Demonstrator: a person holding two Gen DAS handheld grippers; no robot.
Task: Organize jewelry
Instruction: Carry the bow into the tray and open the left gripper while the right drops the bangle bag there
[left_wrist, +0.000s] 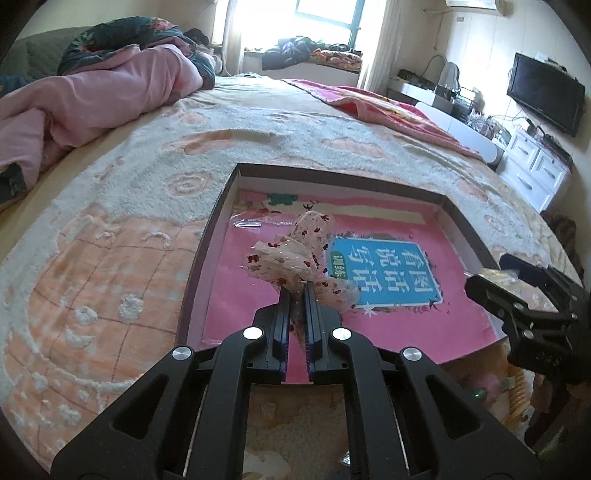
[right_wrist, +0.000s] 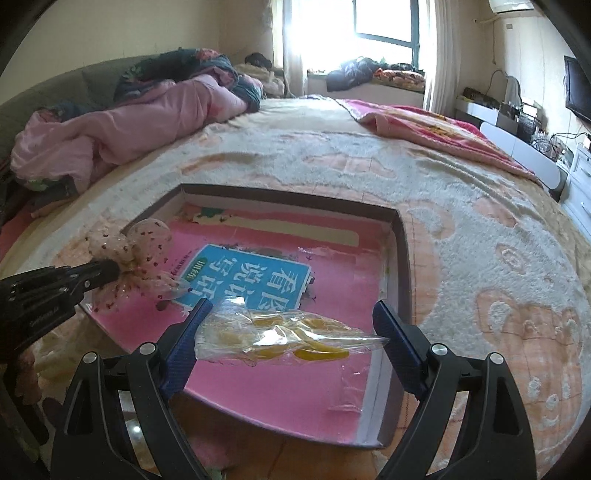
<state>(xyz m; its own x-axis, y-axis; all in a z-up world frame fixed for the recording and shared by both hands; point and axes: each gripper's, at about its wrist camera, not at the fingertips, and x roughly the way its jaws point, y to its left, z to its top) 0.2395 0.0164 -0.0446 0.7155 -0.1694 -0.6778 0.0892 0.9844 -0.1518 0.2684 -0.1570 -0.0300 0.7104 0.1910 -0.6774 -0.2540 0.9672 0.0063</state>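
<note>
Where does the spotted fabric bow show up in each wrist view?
Left wrist view: spotted fabric bow centre frame, pinched in the left claw, above the box.
Right wrist view: bow at left, on that claw's tip.
Shared landmark: the blue label inside the box.

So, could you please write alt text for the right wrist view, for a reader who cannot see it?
The right gripper holds a clear plastic packet with yellow pieces inside, spanning its wide jaws, above a shallow box lined with a pink sheet. At left, the left gripper pinches a spotted mesh bow. The box lies on a bed.
</note>
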